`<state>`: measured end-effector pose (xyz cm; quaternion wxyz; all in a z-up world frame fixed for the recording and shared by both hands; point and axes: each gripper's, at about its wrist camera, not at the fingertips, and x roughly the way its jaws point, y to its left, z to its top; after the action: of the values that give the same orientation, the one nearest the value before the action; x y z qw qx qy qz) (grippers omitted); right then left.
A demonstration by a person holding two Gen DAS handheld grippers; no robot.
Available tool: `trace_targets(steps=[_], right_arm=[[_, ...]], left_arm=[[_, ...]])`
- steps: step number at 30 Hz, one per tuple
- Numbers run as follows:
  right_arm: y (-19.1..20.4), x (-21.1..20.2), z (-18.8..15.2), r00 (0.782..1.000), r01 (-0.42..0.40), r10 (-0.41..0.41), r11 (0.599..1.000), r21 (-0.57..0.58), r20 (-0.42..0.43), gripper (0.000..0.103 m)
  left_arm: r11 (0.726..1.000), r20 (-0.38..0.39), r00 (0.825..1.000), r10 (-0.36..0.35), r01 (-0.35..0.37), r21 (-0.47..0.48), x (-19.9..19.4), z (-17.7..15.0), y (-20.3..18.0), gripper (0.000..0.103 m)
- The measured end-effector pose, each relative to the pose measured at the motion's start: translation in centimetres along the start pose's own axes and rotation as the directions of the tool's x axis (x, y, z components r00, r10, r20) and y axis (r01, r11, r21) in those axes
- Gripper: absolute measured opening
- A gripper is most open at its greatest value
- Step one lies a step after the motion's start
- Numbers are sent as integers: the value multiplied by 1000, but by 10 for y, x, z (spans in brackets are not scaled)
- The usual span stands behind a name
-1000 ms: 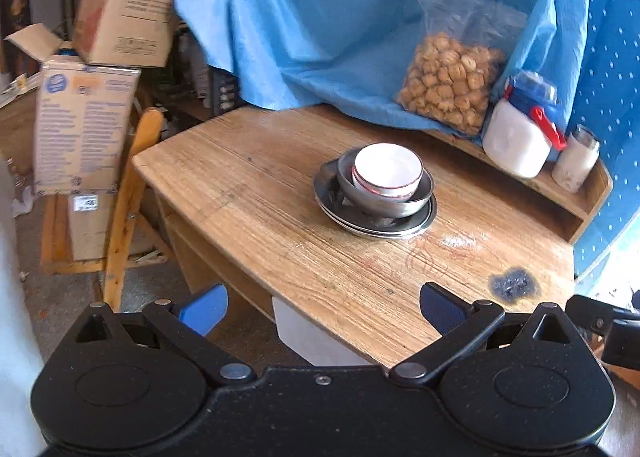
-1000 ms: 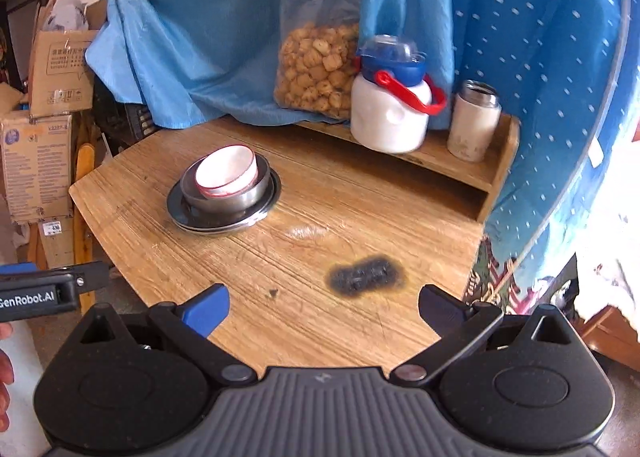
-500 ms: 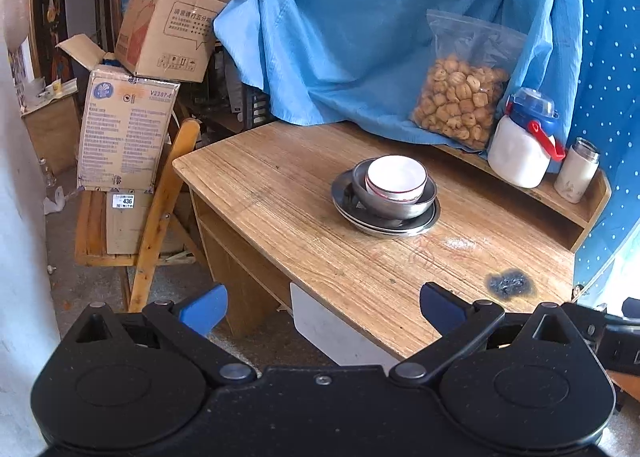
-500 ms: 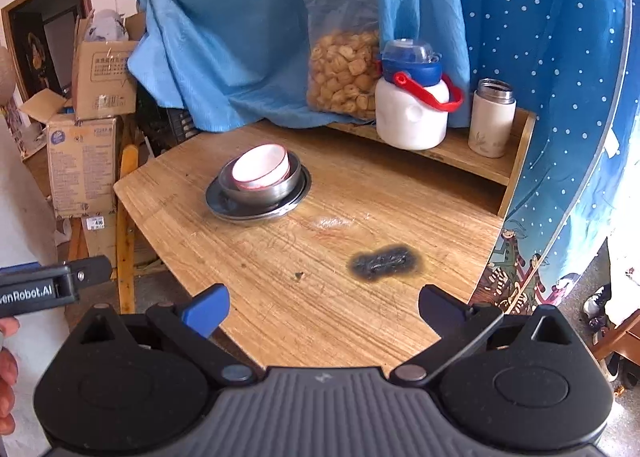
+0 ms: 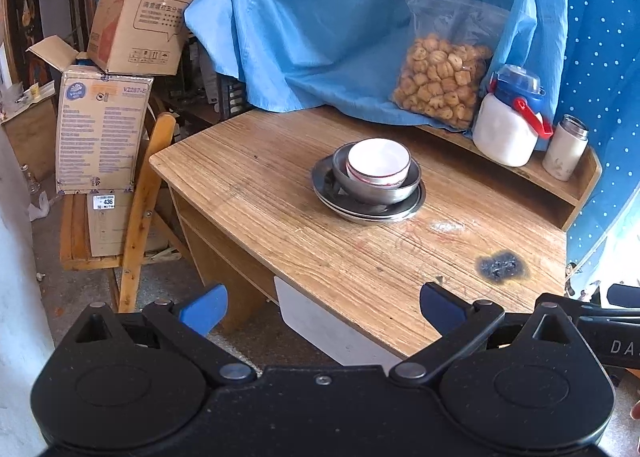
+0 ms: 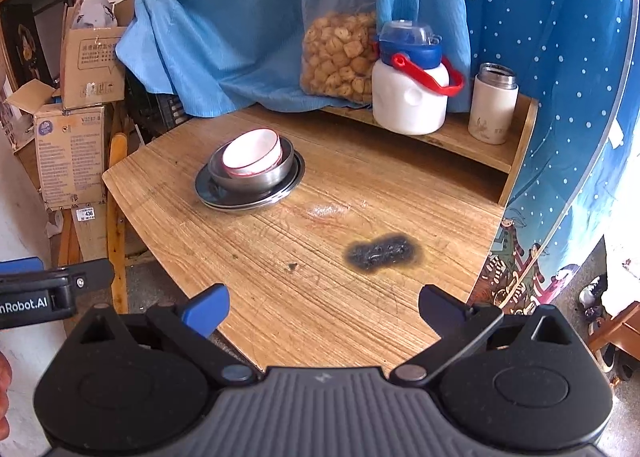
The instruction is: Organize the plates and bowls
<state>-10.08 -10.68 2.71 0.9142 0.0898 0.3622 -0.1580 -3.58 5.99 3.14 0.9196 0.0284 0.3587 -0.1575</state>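
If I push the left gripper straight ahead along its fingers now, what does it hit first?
Probably the wooden table: the open left gripper hangs off its near edge, angled down at the top. The stacked bowls lie farther along that line; depth is hard to judge.

Both wrist cameras are looking down from off the near edge of the wooden table (image 5: 280,193), sharing the stacked bowls (image 6: 252,161) mid-frame and blue curtain (image 5: 340,17) above.

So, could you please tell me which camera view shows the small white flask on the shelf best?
The right wrist view. There the white flask stands larger and nearer the middle, with its metal lid and faint print visible. The left wrist view shows the same flask smaller, near the right edge, beside the white jug.
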Motion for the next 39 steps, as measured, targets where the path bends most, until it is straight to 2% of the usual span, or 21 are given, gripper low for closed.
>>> trace_targets(steps=[9,15,33,39], right_arm=[[3,9,0,1000,2,-1,1000,-25,10,103],[6,15,-1,1000,12,-12,999,-49,1,103],[7,27,-2,999,33,-35,998,-60,-33,103],[3,25,-7,999,14,-11,997,-79,39,103]], left_arm=[[997,25,998,51,-53,62,5,-2,1,102],[992,22,998,61,-63,105,13,-8,1,102],[991,10,998,64,-65,116,25,-9,3,102],[990,30,998,53,-57,128,26,-9,1,102]])
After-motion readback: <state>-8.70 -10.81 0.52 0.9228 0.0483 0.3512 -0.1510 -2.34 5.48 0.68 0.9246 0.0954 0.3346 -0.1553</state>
